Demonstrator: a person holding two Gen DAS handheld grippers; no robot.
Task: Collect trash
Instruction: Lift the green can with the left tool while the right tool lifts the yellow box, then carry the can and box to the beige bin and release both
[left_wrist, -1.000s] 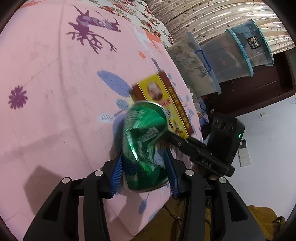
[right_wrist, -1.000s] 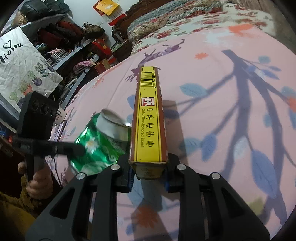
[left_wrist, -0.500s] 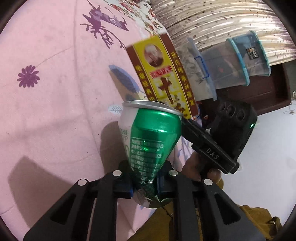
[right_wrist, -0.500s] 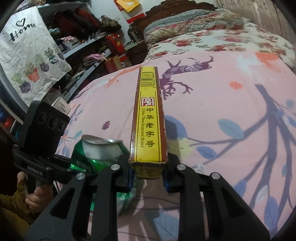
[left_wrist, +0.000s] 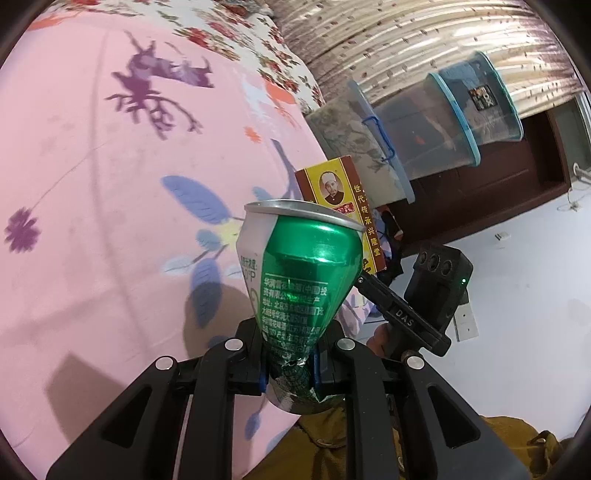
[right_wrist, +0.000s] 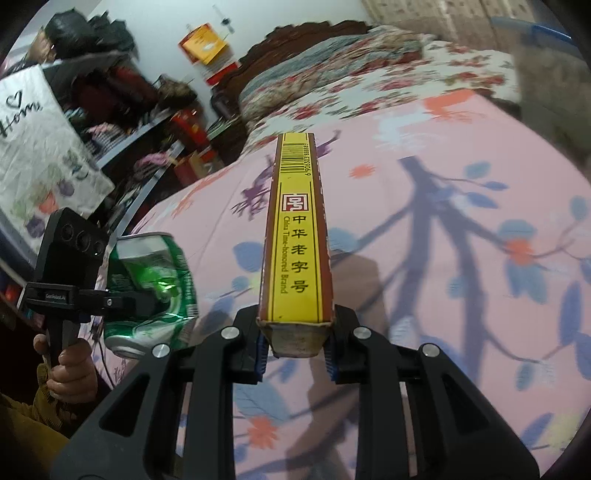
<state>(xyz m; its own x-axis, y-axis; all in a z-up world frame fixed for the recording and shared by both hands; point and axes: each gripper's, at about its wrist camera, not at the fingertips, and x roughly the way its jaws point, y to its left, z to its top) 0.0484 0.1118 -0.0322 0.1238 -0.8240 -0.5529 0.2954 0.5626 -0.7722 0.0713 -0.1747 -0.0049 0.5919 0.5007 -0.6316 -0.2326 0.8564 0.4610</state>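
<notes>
Crushed green beer can (left_wrist: 295, 295) sits pinched at its dented lower end between the fingers of the left gripper (left_wrist: 288, 369), its silver rim pointing up and away over the pink floral bedspread (left_wrist: 92, 184). A second ago the can lay skewed and blurred between wider-set blue pads; since then the jaws have closed in on it and the can has steadied upright and clear of the bed. The right gripper (right_wrist: 295, 350) stays clamped on the near end of the yellow-and-brown medicine box (right_wrist: 297, 236), which juts forward above the bedspread, just beside the can, and has risen with it. Both pieces of trash now appear to be off the bed and held, so the pick-up step looks done. What remains is likely carrying them to a bin, though none can be made out in either view.
</notes>
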